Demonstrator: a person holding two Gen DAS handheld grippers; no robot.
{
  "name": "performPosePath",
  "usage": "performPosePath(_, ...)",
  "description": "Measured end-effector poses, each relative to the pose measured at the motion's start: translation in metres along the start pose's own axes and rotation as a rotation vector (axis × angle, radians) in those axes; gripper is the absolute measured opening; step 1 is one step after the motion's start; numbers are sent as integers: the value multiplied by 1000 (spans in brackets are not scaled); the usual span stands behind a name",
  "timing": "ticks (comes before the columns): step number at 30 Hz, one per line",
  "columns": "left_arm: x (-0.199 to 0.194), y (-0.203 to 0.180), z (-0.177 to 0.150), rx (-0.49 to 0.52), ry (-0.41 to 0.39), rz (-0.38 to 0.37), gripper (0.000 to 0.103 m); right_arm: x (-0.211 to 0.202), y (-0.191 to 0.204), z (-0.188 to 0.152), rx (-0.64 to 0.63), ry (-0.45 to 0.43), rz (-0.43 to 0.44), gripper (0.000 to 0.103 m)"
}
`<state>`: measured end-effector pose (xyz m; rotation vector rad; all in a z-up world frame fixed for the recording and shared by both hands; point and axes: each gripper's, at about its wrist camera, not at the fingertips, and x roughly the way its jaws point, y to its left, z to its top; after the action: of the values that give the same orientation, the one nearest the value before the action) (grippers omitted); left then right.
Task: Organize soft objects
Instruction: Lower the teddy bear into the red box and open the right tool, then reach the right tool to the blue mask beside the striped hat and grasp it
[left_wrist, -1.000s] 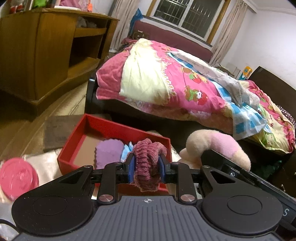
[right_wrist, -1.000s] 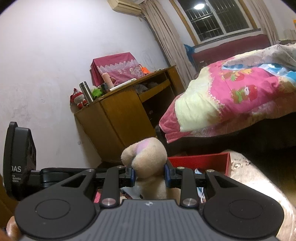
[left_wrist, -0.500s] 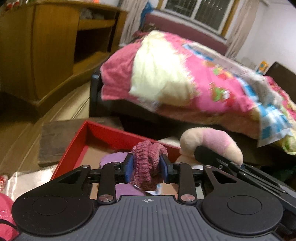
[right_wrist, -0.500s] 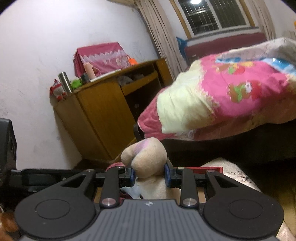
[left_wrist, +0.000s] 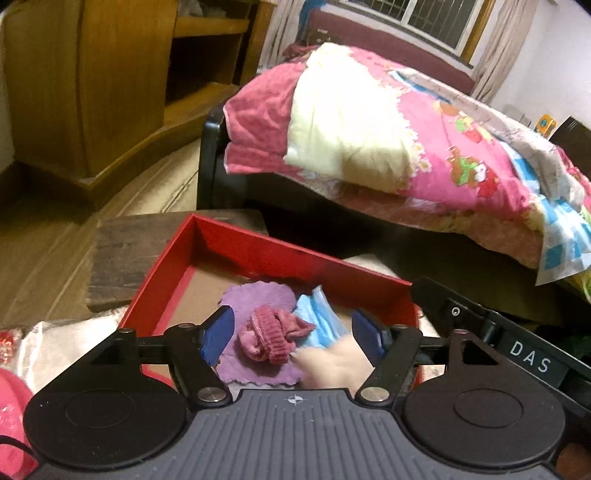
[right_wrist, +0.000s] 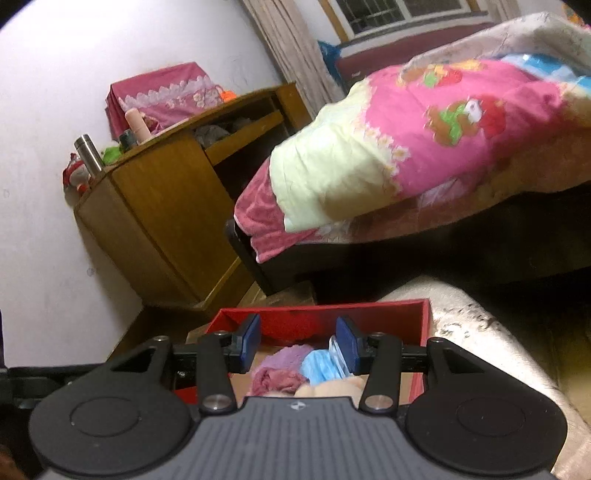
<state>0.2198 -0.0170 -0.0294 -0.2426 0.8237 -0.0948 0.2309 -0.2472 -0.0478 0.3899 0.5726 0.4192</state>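
A red box (left_wrist: 258, 251) holds a purple cloth (left_wrist: 258, 295), a blue face mask (left_wrist: 316, 317), a maroon knitted piece (left_wrist: 273, 334) and a cream plush toy (left_wrist: 332, 363). My left gripper (left_wrist: 291, 334) is open above the box, the knitted piece lying free below its jaws. In the right wrist view the red box (right_wrist: 369, 314) shows the knitted piece (right_wrist: 273, 380), the mask (right_wrist: 321, 365) and the plush (right_wrist: 332, 389). My right gripper (right_wrist: 297, 341) is open above them, empty.
A bed with a pink quilt (left_wrist: 424, 136) stands behind the box. A wooden cabinet (left_wrist: 110, 74) is at the left. A dark wooden board (left_wrist: 122, 258) lies beside the box. A pink round object (left_wrist: 11, 413) sits at the lower left.
Both grippers opened. The left let the knitted piece drop into the box; the right let the plush toy drop into the box. Both moved over the box.
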Motion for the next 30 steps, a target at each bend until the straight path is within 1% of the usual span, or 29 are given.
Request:
performPosePath(2,-11,-2,-3,1,-6,-13,72,-14,5,0,2,-15,11,18)
performPosePath(6,-32,-8,-14,33,-16,8,75,-44,15,-5,5,-36,31,20)
performPosePath(9,-46,-12,-25,58,-15,17,77,-64,20,-16,20,-42,34,21)
performPosePath(15,-68,-14,-43,69,-4,-15,78,-98,22,-44,58,-17,46,21)
performPosePath(20,-81,-11,-60,67,20,-44,78,-128,16,-61,118,-28,50,21)
performPosePath(22,-86,-9,-66,61,33,-62,78,-138,16,-66,124,-31,52,21)
performPosePath(24,-91,-8,-73,56,35,-64,78,-148,15,-73,133,-31,47,21)
performPosePath(30,-98,-4,-92,62,65,-79,78,-164,15,-93,128,-1,20,21)
